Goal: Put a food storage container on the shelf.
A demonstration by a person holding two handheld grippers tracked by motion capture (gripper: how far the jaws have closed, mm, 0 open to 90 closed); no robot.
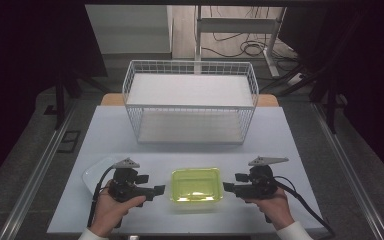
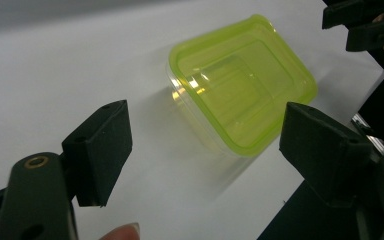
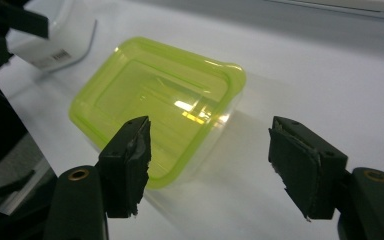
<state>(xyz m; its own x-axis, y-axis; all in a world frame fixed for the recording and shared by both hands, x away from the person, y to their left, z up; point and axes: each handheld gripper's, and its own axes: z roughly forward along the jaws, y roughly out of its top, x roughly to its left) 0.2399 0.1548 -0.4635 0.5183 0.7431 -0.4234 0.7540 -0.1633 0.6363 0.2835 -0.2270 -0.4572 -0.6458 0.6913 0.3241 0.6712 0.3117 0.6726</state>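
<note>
Two hand-held grippers flank a lime-green lidded container (image 1: 196,184) near the front edge of a pale table (image 1: 280,135). At the near left, the left gripper (image 1: 159,190) hovers just short of the box's left end, its jaws spread wide with nothing between them; the right gripper (image 1: 226,186) mirrors it at the right end, likewise gaping and empty, neither touching the plastic. A white plate (image 1: 94,174) lies partly under the left hand, close to the table's left edge. Bare tabletop runs along the front of the box and on both flanks. The container itself is a shallow clear tub with rounded corners, capped by a translucent green lid with a raised rim, sitting flat and catching glints of light. Beyond it stretches an open strip of table, then a white wire basket (image 1: 190,102) standing across the far side.
</note>
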